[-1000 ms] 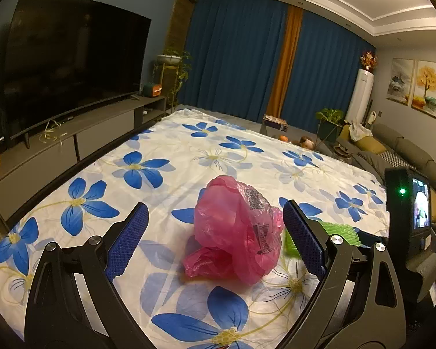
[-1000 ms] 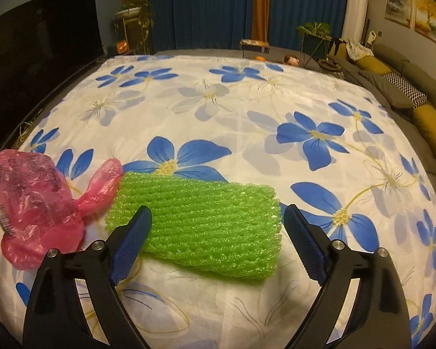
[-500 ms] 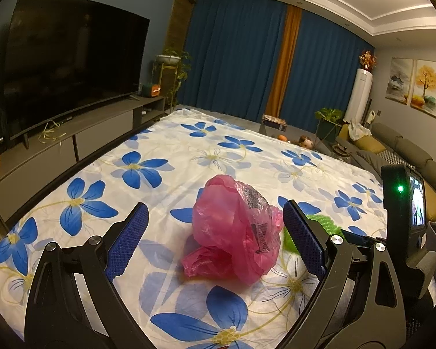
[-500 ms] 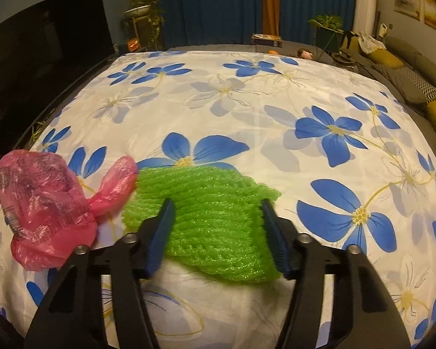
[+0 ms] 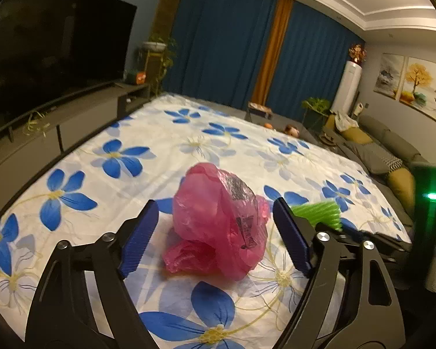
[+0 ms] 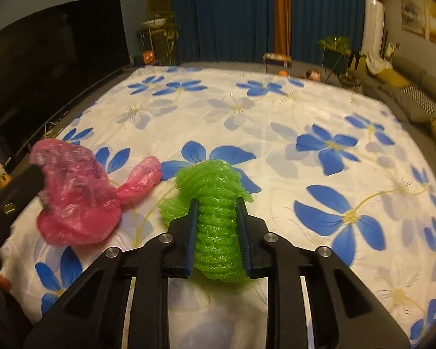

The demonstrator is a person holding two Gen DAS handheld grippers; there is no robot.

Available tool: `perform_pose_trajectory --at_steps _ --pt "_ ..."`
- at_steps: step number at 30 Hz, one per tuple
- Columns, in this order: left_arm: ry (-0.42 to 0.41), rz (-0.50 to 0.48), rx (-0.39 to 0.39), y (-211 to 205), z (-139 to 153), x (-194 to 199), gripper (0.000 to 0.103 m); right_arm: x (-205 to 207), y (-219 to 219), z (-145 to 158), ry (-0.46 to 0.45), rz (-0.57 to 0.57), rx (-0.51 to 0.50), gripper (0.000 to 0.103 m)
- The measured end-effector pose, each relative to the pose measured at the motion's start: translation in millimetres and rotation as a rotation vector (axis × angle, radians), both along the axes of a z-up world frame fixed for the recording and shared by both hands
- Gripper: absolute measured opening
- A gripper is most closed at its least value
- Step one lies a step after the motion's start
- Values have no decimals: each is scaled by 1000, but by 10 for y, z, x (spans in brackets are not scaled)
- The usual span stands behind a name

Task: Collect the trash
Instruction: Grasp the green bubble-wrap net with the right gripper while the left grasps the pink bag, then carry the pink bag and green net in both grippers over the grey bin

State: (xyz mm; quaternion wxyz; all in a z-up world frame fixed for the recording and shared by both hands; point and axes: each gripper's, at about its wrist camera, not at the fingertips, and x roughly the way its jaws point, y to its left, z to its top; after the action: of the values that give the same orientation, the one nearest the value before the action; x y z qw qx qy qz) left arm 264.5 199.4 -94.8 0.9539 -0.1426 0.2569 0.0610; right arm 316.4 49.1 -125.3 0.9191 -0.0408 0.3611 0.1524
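Right gripper (image 6: pixel 216 226) was clamped on the crumpled green foam-net sleeve (image 6: pixel 210 203); its jaws had just been closing, and the net was bunched into a narrow column between the blue ribbed pads, bulging above and below them. Net's lower end was near the white bedsheet with blue flower print (image 6: pixel 319 110); whether it touched the cloth or hung just clear, I could not tell.

Left gripper (image 5: pixel 215 232) stood parted around the crinkled pink plastic bag with black print (image 5: pixel 218 221). Its jaws had just been closing as well, but a gap showed between each pad and the bag in the left wrist view, so no grip yet. Bag sat on the sheet between the two blue fingers (image 5: pixel 138 238), its loose tail drooping toward the camera. In the right wrist view the same bag lay just left of the green net, with the left gripper's dark body beside it.

Progress, as judged: two pieces of trash visible on the bed. One secured, one bracketed but not gripped. No bin or collection bag showed in either view, so where the items were to go could not be told. Remaining: close on the pink bag, lift both clear, carry them off.

Risk noted: thin plastic may slip or leave the tail trailing on the sheet.
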Motion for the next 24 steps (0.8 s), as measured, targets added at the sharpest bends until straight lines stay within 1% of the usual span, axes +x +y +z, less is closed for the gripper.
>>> perform_pose_trajectory --at_steps 1,2,3,4,6,7,8,9,10,11,15,18,21,24 --pt "9 -8 -7 5 -12 18 77 -38 -21 32 -10 2 5 26" --pt "21 -18 -16 10 -26 46 73 -71 -39 58 -16 4 8 26" --pt "31 -24 -22 10 -40 62 66 -115 -60 90 -26 6 10 26" --pt "41 -30 -26 7 -54 80 63 -153 -75 112 -34 7 9 26" --pt "64 -47 -37 3 -85 124 49 -230 -116 149 -44 10 14 26" --pt "70 -55 -42 -2 -97 136 45 -270 -139 165 -47 11 18 26" --pt "75 -66 -46 -8 -105 149 38 -309 -160 183 -51 11 20 26" --pt "77 -75 -48 -17 -112 154 22 -343 -176 200 -57 10 22 26" --pt "78 -84 -48 -32 -115 158 15 -373 -193 209 -60 9 23 26" --pt "77 -91 -45 -50 -115 158 10 -400 -205 215 -62 8 24 26" --pt "54 -112 -27 -106 -92 118 6 -576 -288 247 -75 4 21 26" --pt "34 -106 5 -151 -54 50 5 -706 -371 314 -93 2 20 26" --pt "16 -102 54 -245 11 -59 5 -839 -476 410 -122 -3 23 26" --pt "-23 -108 71 -345 141 -192 5 -972 -604 515 -153 -10 29 26"
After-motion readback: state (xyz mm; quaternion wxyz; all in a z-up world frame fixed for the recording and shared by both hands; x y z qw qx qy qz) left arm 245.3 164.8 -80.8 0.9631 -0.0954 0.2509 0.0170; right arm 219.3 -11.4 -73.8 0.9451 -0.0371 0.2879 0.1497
